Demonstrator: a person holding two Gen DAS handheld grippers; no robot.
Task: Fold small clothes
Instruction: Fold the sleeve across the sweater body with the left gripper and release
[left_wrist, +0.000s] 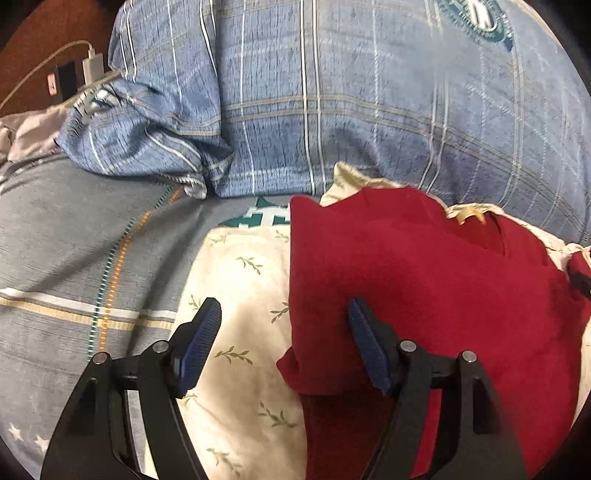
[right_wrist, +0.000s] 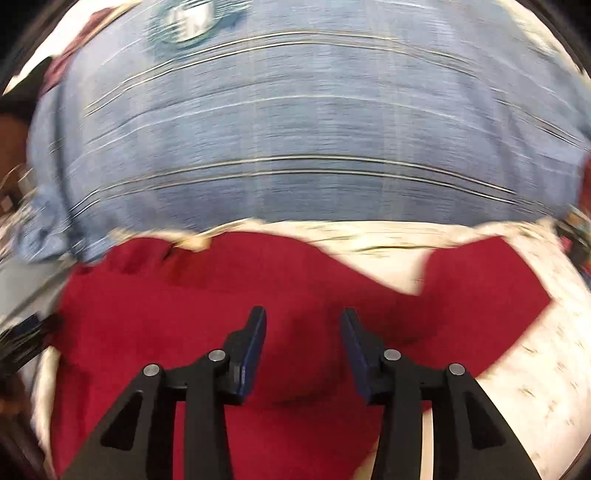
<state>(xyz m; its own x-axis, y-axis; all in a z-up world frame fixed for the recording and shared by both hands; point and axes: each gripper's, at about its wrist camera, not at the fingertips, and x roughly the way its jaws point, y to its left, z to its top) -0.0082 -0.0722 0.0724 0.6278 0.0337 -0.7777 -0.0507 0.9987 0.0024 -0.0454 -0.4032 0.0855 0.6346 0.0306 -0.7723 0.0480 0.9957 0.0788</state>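
Note:
A dark red small garment (left_wrist: 424, 280) lies on a cream cloth with leaf print (left_wrist: 240, 280). Its left edge runs straight, and its neckline with a pale label (left_wrist: 469, 216) is at the back. My left gripper (left_wrist: 284, 306) is open, straddling that left edge: one finger over the cream cloth, the other over the red fabric, with nothing pinched. In the blurred right wrist view the red garment (right_wrist: 184, 302) fills the foreground, and one sleeve (right_wrist: 498, 266) spreads to the right. My right gripper (right_wrist: 303, 314) hovers over the garment's middle, jaws apart and nothing between them.
A blue plaid pillow or quilt (left_wrist: 369, 92) rises right behind the garment and also fills the back of the right wrist view (right_wrist: 295, 129). A grey striped sheet (left_wrist: 74, 240) lies to the left. A white charger with cable (left_wrist: 92, 64) sits at the far left corner.

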